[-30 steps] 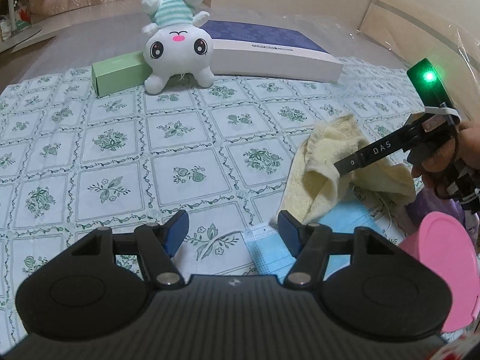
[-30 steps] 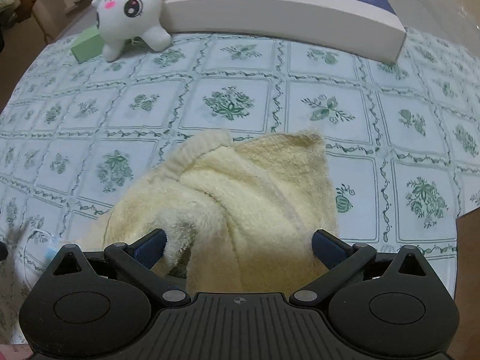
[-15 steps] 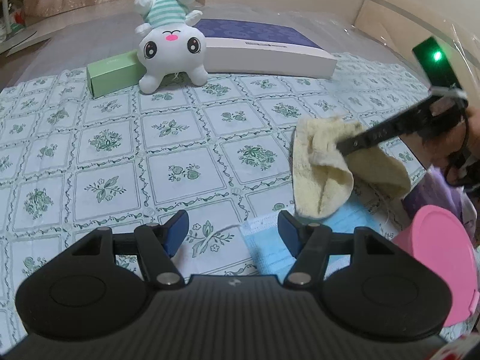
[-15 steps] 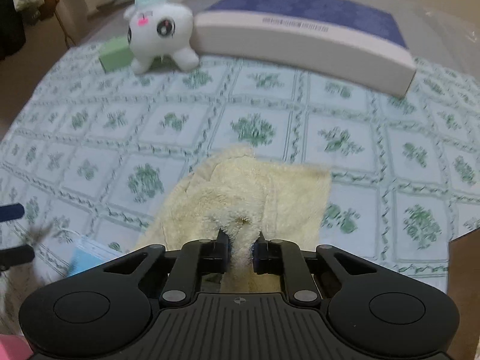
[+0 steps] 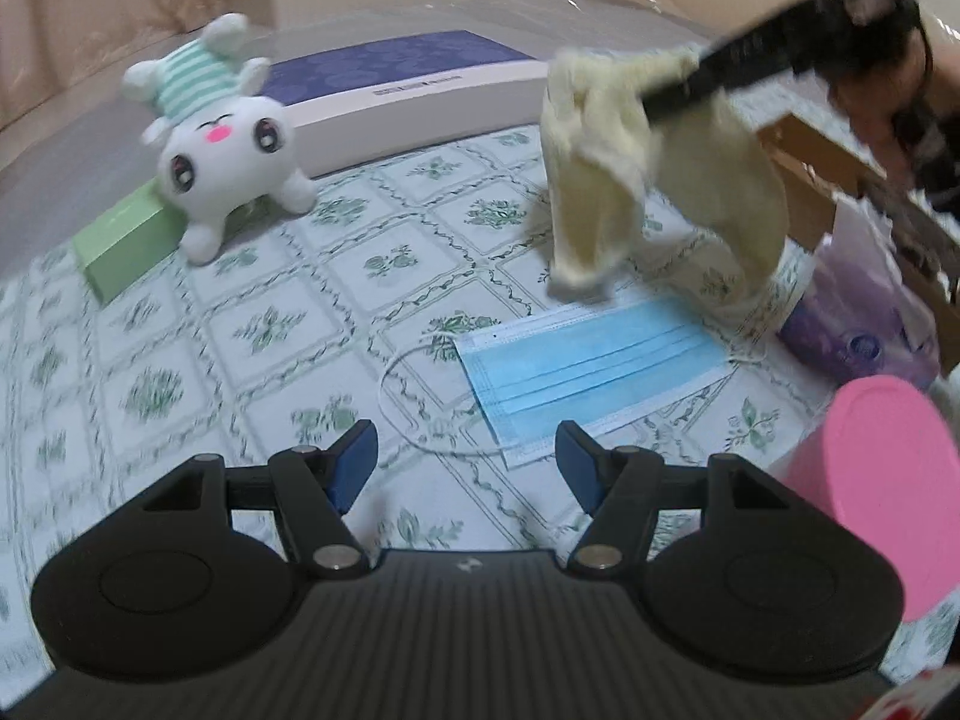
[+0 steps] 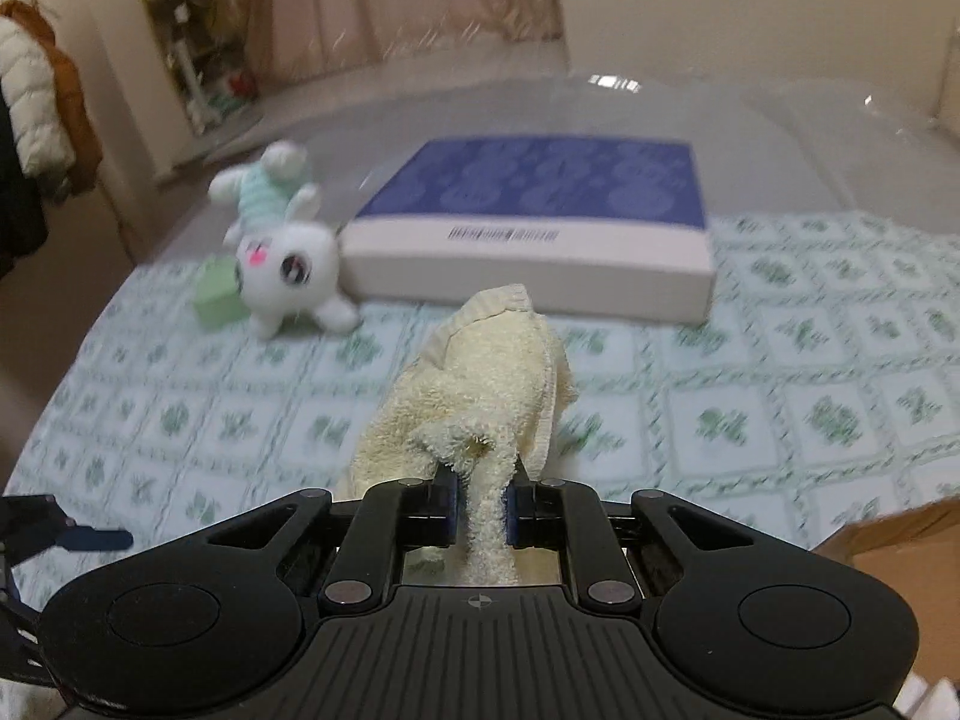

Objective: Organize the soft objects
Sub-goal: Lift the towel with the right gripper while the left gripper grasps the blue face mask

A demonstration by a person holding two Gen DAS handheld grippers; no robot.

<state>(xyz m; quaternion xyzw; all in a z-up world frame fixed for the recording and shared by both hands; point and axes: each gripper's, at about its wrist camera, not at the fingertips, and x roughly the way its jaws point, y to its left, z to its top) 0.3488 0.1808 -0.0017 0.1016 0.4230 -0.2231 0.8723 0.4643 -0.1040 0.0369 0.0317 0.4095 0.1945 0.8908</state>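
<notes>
Since a second ago my right gripper (image 6: 482, 507) has gone from wide open around the yellow towel (image 6: 480, 396) to clamped on it, and the towel is now off the tablecloth (image 5: 252, 324) instead of lying crumpled on it. Right fingers (image 6: 447, 507) pinch a bunched fold between the pads; the rest of the cloth humps up ahead of the jaws and droops. From the left wrist view the towel (image 5: 606, 180) hangs in mid-air from the right gripper (image 5: 660, 102), its lower corners dangling above the cloth, clear of the blue face mask (image 5: 588, 366). The mask is fully exposed now; earlier the towel covered its far edge. My left gripper (image 5: 467, 465) has its fingers (image 5: 354, 462) spread with nothing between them, hovering over the tablecloth just short of the mask's near edge and its ear loop. Right of the mask: a purple packet (image 5: 864, 324), a pink lid (image 5: 888, 504) at frame edge, and a cardboard box (image 5: 840, 180) behind the towel. Far side: white plush bunny (image 5: 222, 144) upside down, resting against a green box (image 5: 126, 240), next to a flat blue-topped box (image 5: 408, 90). Right wrist view shows the same bunny (image 6: 288, 258) and blue-topped box (image 6: 534, 222) beyond the towel. Both views are motion-blurred.
</notes>
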